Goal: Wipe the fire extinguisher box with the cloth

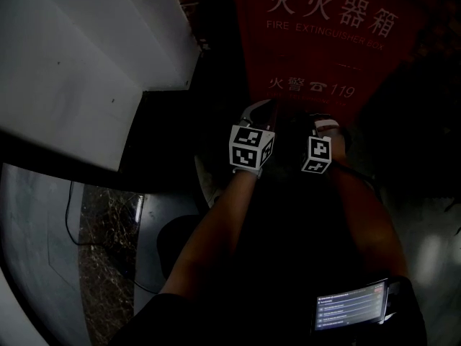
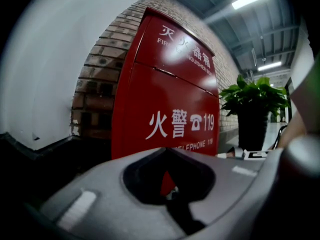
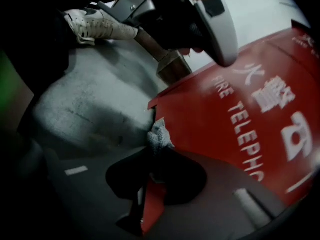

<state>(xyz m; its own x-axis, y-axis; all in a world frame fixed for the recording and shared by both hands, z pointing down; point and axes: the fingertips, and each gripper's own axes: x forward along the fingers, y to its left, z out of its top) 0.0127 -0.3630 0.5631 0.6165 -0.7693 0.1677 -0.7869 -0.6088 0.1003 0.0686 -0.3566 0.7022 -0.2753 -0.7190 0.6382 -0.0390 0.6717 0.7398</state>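
Right claw pinched on grey cloth at a corner of the fire extinguisher box, left claw closed, empty — brick wall behind, potted plant beside the box.

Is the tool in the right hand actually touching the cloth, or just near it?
Touching. The right gripper view shows the right tool with jaws shut on the grey cloth, whose end sticks out past them by the red box.

The fire extinguisher box stands against a brick wall, with a potted plant to its right. The left gripper and right gripper sit side by side before its lower front. The cloth, between the right gripper's jaws, seems to touch the box's edge.
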